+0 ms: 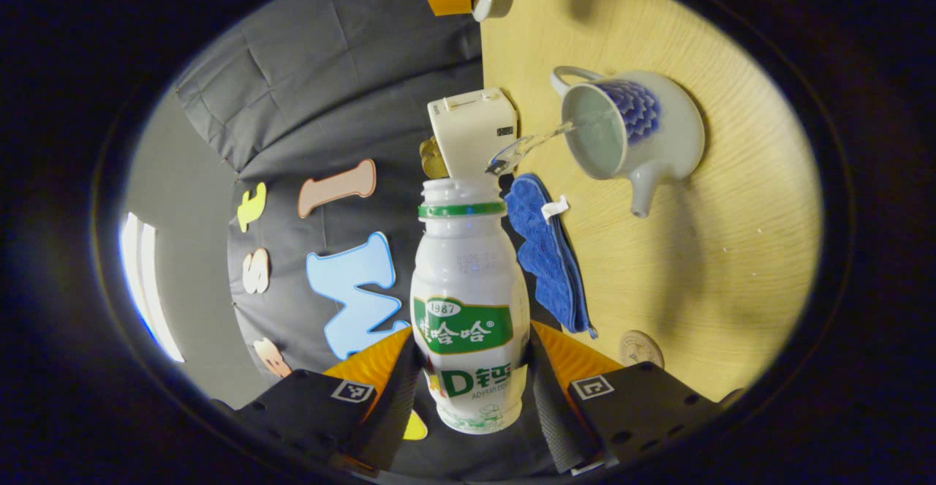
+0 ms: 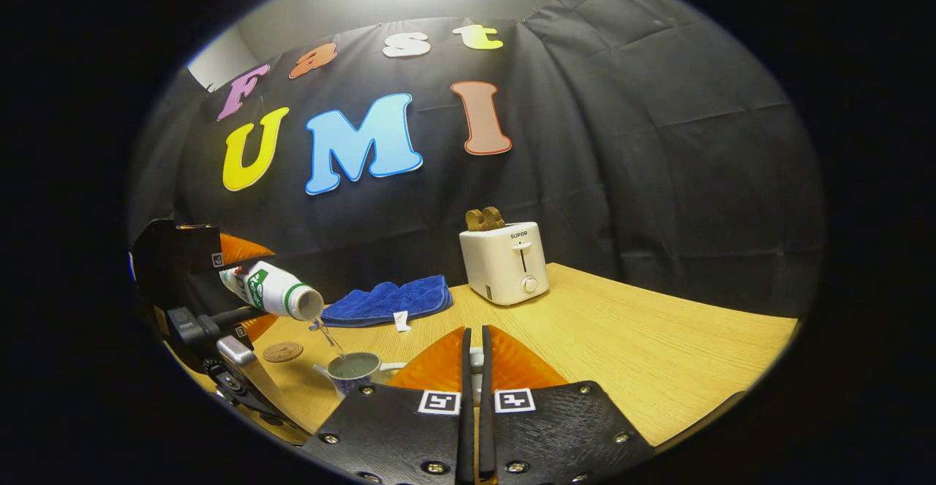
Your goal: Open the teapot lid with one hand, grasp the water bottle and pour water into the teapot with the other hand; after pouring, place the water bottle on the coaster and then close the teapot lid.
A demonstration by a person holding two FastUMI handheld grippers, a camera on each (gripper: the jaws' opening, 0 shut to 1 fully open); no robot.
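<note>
I am tipping the water bottle (image 1: 469, 302) in my left gripper (image 1: 472, 390), both fingers pressing its "1987" label, water running into the open teapot (image 1: 629, 134) on the table (image 1: 731, 251). My right gripper (image 2: 474, 368) is nearly closed around something pale, hard to identify. The toaster (image 2: 504, 262) reads "SUPOR".
</note>
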